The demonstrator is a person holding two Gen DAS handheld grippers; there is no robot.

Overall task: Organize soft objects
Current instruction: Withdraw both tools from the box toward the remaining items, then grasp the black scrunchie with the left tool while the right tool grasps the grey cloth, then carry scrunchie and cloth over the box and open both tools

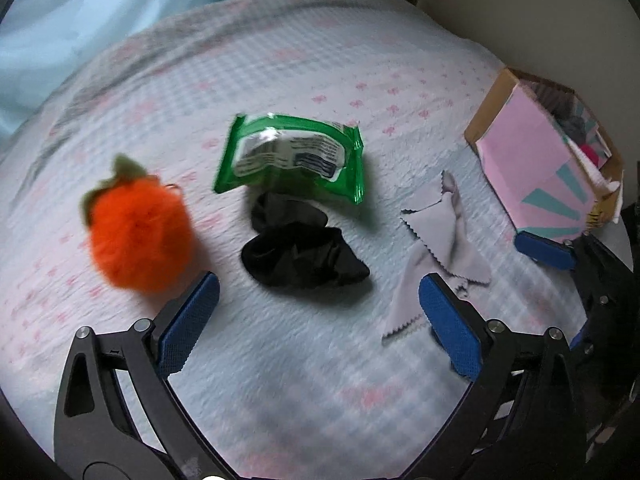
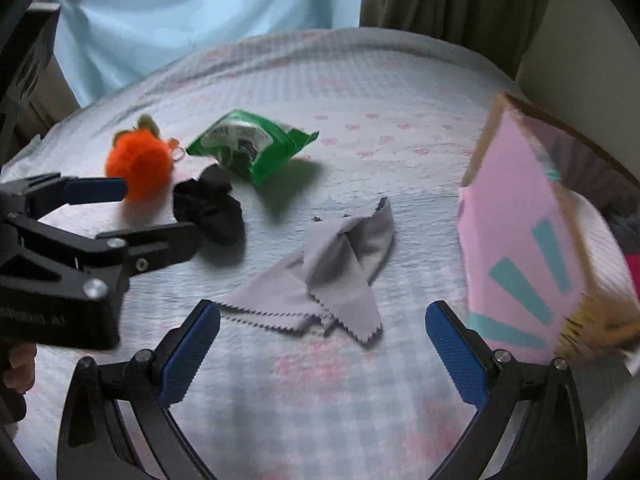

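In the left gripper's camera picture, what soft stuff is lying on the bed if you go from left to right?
Fluffy orange pom-pom → black cloth → grey cloth → pink box. The green packet lies just behind the black cloth, so its place in the row is unclear.

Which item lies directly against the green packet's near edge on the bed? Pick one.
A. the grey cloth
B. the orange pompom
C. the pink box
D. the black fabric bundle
D: the black fabric bundle sits tucked against and partly under the green packet, while the orange pompom and grey cloth lie apart.
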